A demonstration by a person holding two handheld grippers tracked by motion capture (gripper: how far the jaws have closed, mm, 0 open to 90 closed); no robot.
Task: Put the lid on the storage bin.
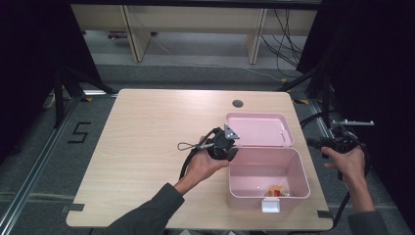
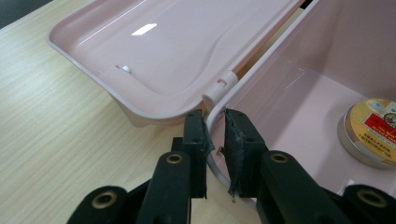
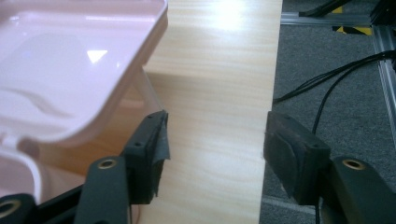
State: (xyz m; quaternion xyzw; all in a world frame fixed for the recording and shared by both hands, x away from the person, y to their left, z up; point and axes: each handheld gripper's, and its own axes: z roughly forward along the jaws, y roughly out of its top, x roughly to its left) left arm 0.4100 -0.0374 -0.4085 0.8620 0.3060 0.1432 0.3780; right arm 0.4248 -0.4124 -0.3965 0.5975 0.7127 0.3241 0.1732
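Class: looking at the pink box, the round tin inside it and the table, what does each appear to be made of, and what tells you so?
Pink box: likely moulded plastic, glossy; light glints on its open lid and the hinge is moulded in.
Round tin: seemingly metal, with a silvery rim and a printed gold top.
Table: wood-look surface, probably laminate, with pale straight grain and a matte sheen.

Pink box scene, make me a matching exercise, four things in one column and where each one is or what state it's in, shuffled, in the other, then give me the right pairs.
Things:
1. left hand-held gripper
2. right hand-held gripper
3. round tin
4. lid

Places or states:
A. swung open, lying back behind the box
B. jaws apart with nothing between them, off the table's right edge
C. lying on the floor inside the pink box
D. shut on the box's rim near the hinge

Pairs: 1-D, 2-B, 3-C, 4-A
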